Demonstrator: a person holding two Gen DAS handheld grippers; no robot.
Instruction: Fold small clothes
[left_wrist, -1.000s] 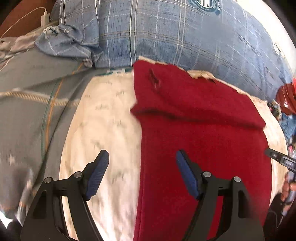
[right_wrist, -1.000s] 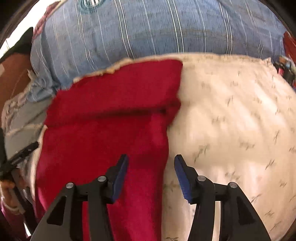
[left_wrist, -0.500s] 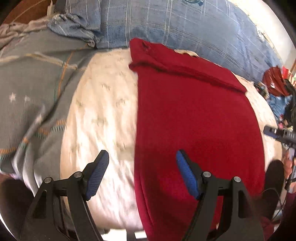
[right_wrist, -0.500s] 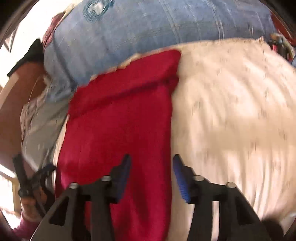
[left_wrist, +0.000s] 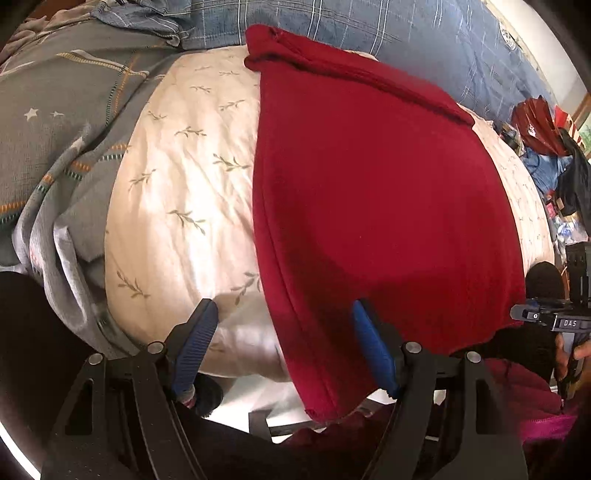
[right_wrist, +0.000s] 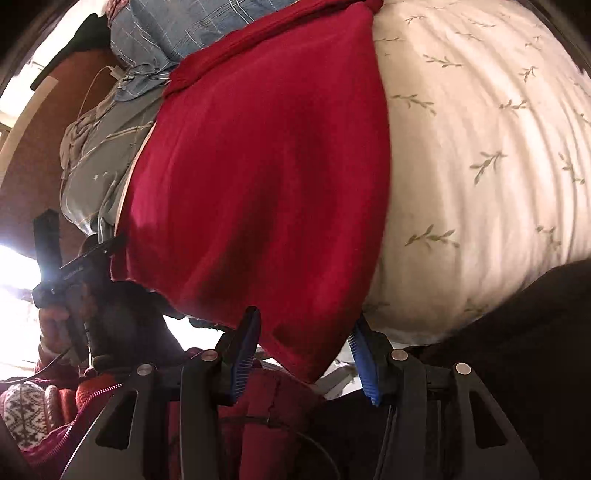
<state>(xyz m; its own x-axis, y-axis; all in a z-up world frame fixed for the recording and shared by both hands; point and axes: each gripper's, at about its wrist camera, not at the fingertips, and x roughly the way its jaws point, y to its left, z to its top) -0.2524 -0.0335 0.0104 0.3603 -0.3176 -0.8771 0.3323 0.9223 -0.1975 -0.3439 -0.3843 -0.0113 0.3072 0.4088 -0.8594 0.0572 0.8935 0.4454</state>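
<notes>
A cream quilt (left_wrist: 177, 192) printed with small leaf sprigs covers the bed and forms the work surface. Beyond it lie a blue checked pillow (left_wrist: 369, 26) at the far edge and a grey blanket (left_wrist: 62, 122) with stars and stripes on the left-hand side of the left wrist view.

The red garment (left_wrist: 369, 192) lies spread flat along the quilt, its far end folded into a band beside the pillow, its near end hanging over the bed's front edge. A near corner (right_wrist: 310, 365) droops below that edge.

The left gripper (left_wrist: 284, 347) stands open, its jaws wide apart. One blue pad (left_wrist: 195, 343) is over the quilt's edge, the other over the garment's near hem; neither presses on cloth.

The right gripper (right_wrist: 303, 354) also stands open, its jaws having just been widening. The garment's hanging corner sits between its pads (right_wrist: 243, 354), with no contact visible.

A cluttered heap (left_wrist: 546, 147) lies at the far right, unclear in detail.
</notes>
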